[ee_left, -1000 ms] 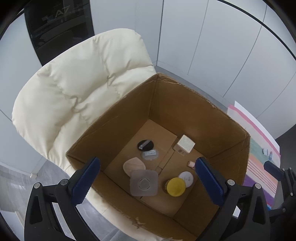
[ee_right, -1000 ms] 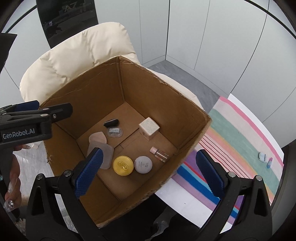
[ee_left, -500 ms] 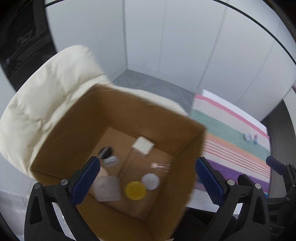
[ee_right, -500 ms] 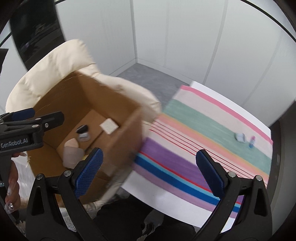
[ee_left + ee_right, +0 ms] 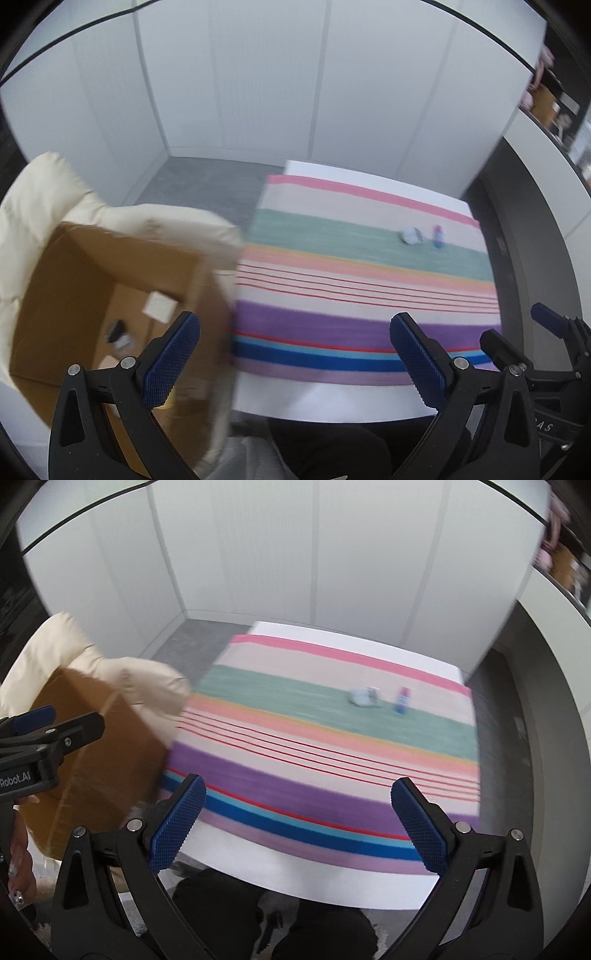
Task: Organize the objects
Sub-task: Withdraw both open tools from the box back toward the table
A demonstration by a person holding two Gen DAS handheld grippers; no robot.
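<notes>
A small whitish round object [image 5: 411,235] and a small blue and pink tube [image 5: 438,236] lie on the green stripe of a striped cloth [image 5: 351,295] on a white table; both show in the right wrist view, the round object [image 5: 362,696] and the tube [image 5: 402,700]. An open cardboard box [image 5: 74,280] on a cream chair holds several small items, among them a white cube [image 5: 159,305]. My left gripper [image 5: 295,354] is open and empty above the table's near edge. My right gripper [image 5: 297,821] is open and empty too.
The cream padded chair [image 5: 33,199] stands left of the table, with the box [image 5: 92,760] on its seat. White wall panels [image 5: 295,74] stand behind the table. A dark counter [image 5: 524,229] runs along the right. The other gripper [image 5: 40,738] shows at the left.
Both grippers have swung right, from over the box to over the striped table. The box has slid to the left edge of both views. Both stay open and empty.
</notes>
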